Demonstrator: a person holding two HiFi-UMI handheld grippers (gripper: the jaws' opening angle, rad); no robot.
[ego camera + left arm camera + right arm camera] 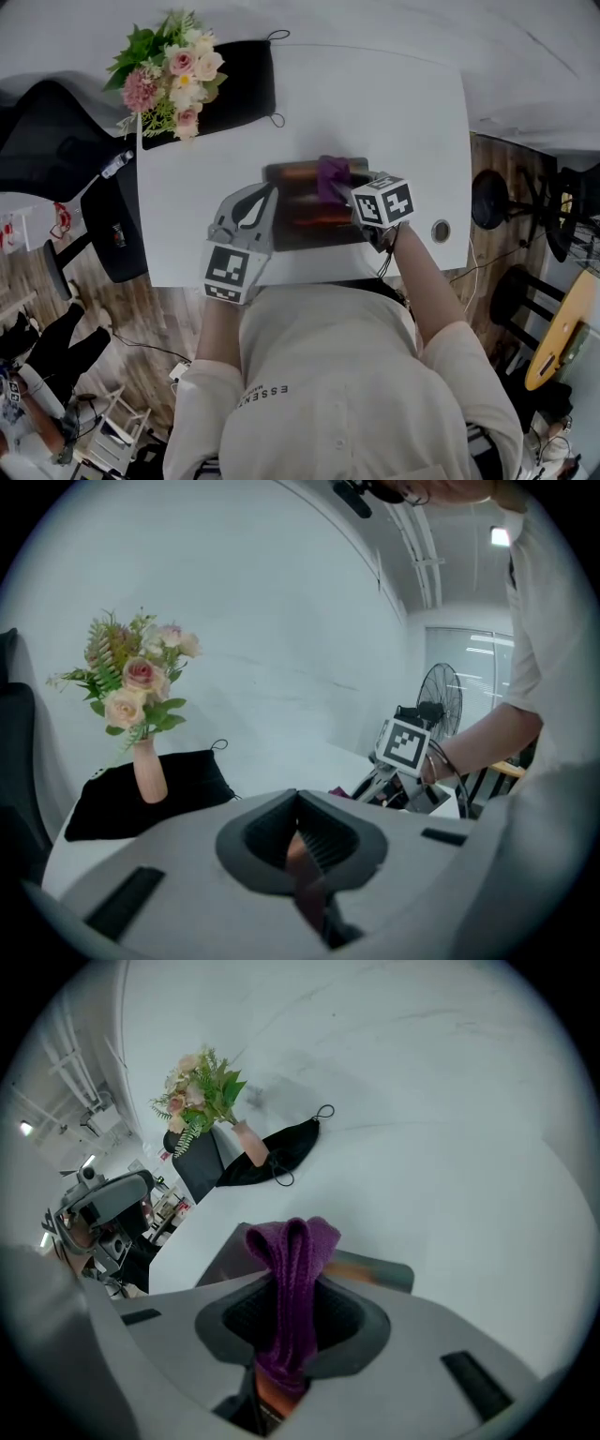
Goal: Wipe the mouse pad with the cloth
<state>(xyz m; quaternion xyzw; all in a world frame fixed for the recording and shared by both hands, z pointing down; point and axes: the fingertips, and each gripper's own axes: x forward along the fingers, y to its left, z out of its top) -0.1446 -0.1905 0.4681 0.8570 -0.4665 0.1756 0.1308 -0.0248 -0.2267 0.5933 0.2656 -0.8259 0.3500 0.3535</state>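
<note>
A dark mouse pad (309, 217) with orange streaks lies on the white table (412, 103), near its front edge. My left gripper (269, 200) is at the pad's left edge; in the left gripper view its jaws (298, 841) are pinched on a thin brownish sheet, the pad's edge. My right gripper (349, 192) is over the pad's far right part, shut on a folded purple cloth (291, 1269) that sticks up out of the jaws (289, 1326). The cloth (332, 176) hangs over the pad (380, 1269).
A vase of pink and cream flowers (171, 70) stands on a black fabric piece (242, 82) at the table's far left corner. A cable hole (441, 230) sits near the right front edge. A dark chair (56, 141) stands left of the table, stools (492, 197) at the right.
</note>
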